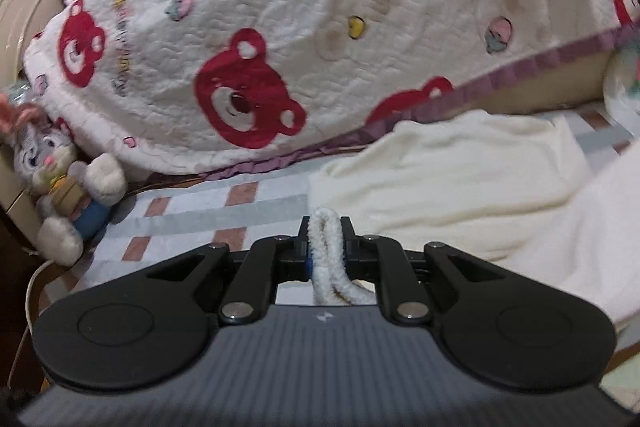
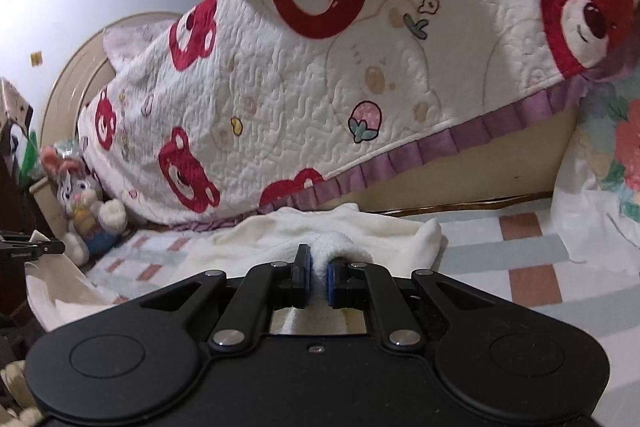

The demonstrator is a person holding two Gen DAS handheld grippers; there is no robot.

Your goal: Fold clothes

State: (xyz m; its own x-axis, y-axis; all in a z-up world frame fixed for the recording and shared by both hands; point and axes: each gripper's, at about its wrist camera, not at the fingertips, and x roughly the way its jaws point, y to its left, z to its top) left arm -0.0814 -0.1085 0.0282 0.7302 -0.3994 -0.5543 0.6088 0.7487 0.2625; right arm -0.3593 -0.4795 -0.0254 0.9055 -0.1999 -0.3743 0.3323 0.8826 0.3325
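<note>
Your left gripper [image 1: 326,247] and right gripper [image 2: 318,275] each pinch the cream fleece garment's [image 1: 440,163] edge; its bulk lies ahead, centre frame, on the bed [image 2: 532,259].

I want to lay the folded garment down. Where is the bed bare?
Bare checked sheet lies right of the cream garment, before the floral pillow. Crowded: the left corner, by the plush rabbit and bear quilt.

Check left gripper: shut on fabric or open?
Shut. The left gripper pinches a doubled edge of the cream fleece garment between its fingers.
</note>
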